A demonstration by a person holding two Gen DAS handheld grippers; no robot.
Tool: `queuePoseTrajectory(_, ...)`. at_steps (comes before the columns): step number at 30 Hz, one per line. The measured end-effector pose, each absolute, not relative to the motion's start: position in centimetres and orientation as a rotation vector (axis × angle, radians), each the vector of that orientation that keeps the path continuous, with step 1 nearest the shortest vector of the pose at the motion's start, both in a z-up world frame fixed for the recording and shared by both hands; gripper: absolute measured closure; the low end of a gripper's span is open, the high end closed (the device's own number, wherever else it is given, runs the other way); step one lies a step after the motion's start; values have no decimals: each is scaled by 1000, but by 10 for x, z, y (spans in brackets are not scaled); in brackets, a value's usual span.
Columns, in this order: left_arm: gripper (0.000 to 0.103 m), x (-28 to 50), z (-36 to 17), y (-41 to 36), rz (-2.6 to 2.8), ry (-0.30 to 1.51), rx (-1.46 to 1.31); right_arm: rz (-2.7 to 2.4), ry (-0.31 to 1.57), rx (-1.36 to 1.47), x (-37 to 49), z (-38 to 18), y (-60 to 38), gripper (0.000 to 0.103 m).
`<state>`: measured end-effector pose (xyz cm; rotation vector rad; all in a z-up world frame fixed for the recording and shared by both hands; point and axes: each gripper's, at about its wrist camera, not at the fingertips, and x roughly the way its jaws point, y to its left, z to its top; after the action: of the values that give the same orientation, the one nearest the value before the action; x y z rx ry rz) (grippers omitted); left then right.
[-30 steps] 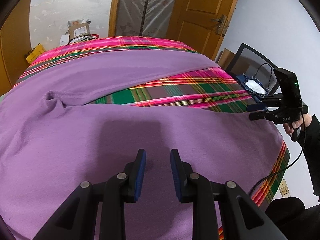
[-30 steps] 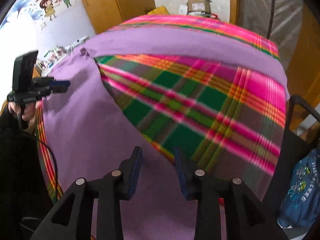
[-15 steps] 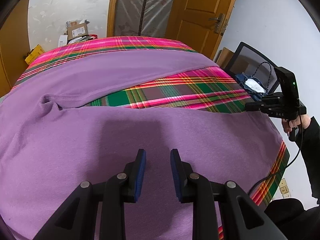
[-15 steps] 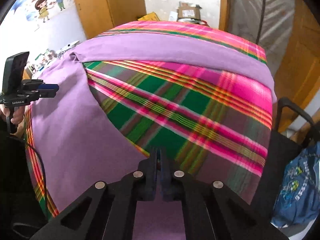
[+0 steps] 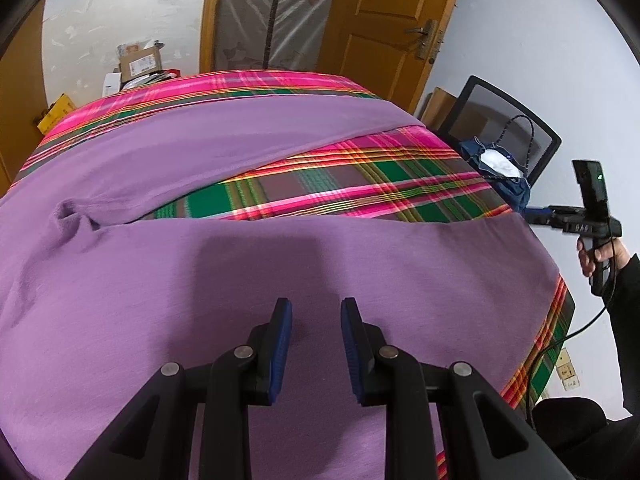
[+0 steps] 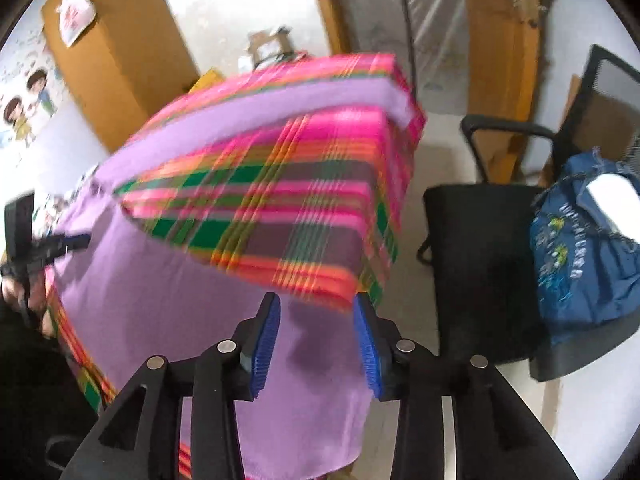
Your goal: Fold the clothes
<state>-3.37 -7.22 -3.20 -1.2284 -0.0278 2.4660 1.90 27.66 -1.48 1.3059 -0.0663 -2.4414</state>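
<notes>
Right gripper (image 6: 315,334) swung sideways, jaws opening, over purple garment (image 6: 168,304) corner.

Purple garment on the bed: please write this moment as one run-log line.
step: fold clothes | purple garment: spread flat | left gripper: open, empty | right gripper: opening, empty, at garment corner

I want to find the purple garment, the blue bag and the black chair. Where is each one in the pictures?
purple garment (image 5: 360,264): left wrist view, flat middle of the cloth.
blue bag (image 6: 580,248): right wrist view, its front side.
black chair (image 6: 480,248): right wrist view, the seat.
</notes>
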Motion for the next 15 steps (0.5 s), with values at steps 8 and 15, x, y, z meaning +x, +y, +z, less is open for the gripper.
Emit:
queuePoseTrajectory(8, 78, -33, -31, -71, 2471, -21, -1235, -2429, -78, 1311, 18, -24, 276, 62)
queuePoseTrajectory(15, 78, -35, -32, -66, 2458, -15, -1241, -2498, -91, 1273, 19, -19, 285, 93)
